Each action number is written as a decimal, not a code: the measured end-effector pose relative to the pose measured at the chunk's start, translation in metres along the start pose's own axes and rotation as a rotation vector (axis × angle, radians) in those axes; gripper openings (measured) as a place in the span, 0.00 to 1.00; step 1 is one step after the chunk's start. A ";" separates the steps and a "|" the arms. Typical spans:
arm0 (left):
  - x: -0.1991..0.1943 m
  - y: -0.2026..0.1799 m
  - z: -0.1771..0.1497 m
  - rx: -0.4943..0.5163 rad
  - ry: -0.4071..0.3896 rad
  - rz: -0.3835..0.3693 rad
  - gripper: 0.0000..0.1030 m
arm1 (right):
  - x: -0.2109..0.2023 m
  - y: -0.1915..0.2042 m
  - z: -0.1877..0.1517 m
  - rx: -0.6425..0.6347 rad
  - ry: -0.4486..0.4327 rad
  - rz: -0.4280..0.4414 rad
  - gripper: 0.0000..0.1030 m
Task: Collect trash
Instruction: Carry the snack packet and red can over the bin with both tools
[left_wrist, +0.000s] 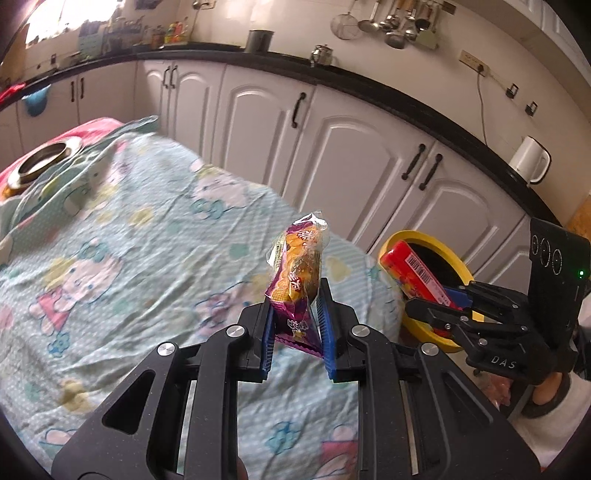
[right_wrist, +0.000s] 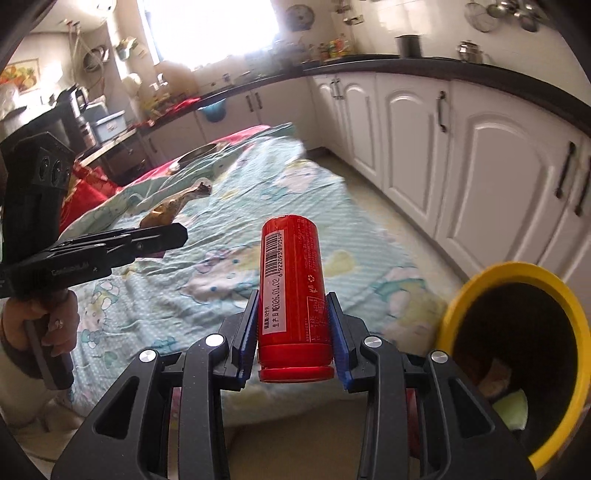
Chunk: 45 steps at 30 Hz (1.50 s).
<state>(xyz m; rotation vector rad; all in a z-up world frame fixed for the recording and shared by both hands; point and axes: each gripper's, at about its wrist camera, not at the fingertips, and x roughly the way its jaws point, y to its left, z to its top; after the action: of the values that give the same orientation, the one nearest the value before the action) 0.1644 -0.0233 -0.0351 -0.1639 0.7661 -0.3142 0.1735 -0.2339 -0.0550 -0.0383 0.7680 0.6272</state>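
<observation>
While both tongs are loaded, the drops into the yellow bin (right_wrist: 458, 306) are the risk.
The right gripper (right_wrist: 293, 332) clamps a red can (right_wrist: 291, 291) near the rim; the left gripper (left_wrist: 295, 325) pinches a limp snack wrapper (left_wrist: 297, 266) low, so it could slip. Only the right view shows trash inside the bin.
</observation>
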 end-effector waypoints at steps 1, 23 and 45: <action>0.001 -0.004 0.001 0.005 -0.001 -0.004 0.14 | -0.004 -0.004 -0.002 0.007 -0.006 -0.008 0.32; 0.038 -0.097 0.021 0.139 0.001 -0.102 0.14 | -0.083 -0.102 -0.039 0.226 -0.152 -0.216 0.32; 0.097 -0.172 0.019 0.236 0.082 -0.187 0.14 | -0.102 -0.172 -0.092 0.423 -0.120 -0.336 0.32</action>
<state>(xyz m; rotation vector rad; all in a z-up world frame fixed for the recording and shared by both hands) 0.2061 -0.2174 -0.0404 0.0008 0.7898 -0.5882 0.1520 -0.4510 -0.0873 0.2520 0.7441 0.1392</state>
